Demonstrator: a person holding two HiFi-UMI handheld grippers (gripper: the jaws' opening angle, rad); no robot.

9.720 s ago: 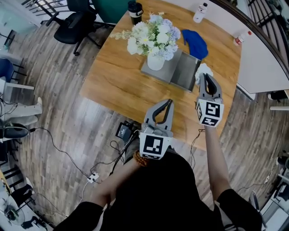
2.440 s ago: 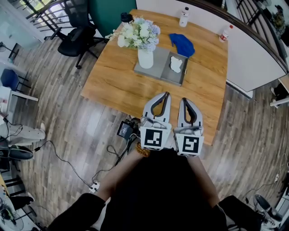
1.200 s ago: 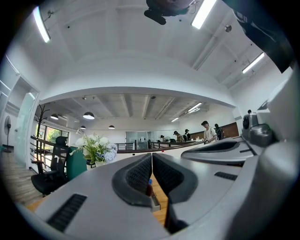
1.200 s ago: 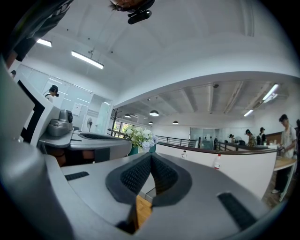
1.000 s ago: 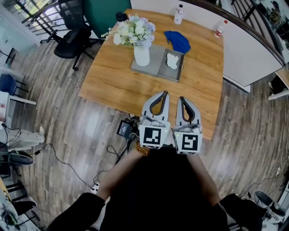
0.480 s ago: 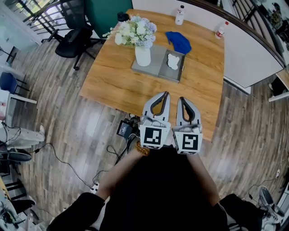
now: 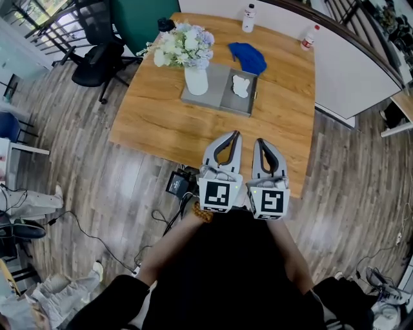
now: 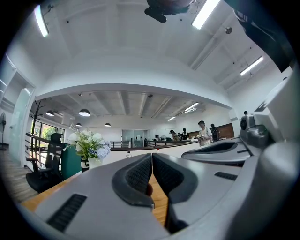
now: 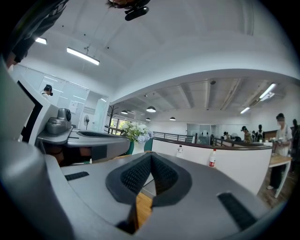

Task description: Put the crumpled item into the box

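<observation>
A white crumpled item (image 7: 241, 86) lies inside the grey box (image 7: 251, 104) at the far side of the wooden table (image 7: 168, 116). The box's lid (image 7: 216, 82) lies open flat to its left. Both grippers are held side by side near the table's front edge, well short of the box. My left gripper (image 7: 231, 137) is shut with nothing between its jaws; in the left gripper view (image 8: 152, 159) its pads touch. My right gripper (image 7: 263, 143) is shut and empty too, pads together in the right gripper view (image 9: 151, 161).
A white vase of flowers (image 7: 187, 58) stands on the lid's left part. A blue cloth (image 7: 248, 57) lies behind the box, with two small bottles (image 7: 248, 18) (image 7: 309, 37) at the far edge. Office chairs (image 7: 97, 55) and floor cables (image 7: 177, 185) surround the table.
The right gripper, earlier at the box with the white item, has drawn back beside the left one. The item now lies in the box. The view has backed away slightly.
</observation>
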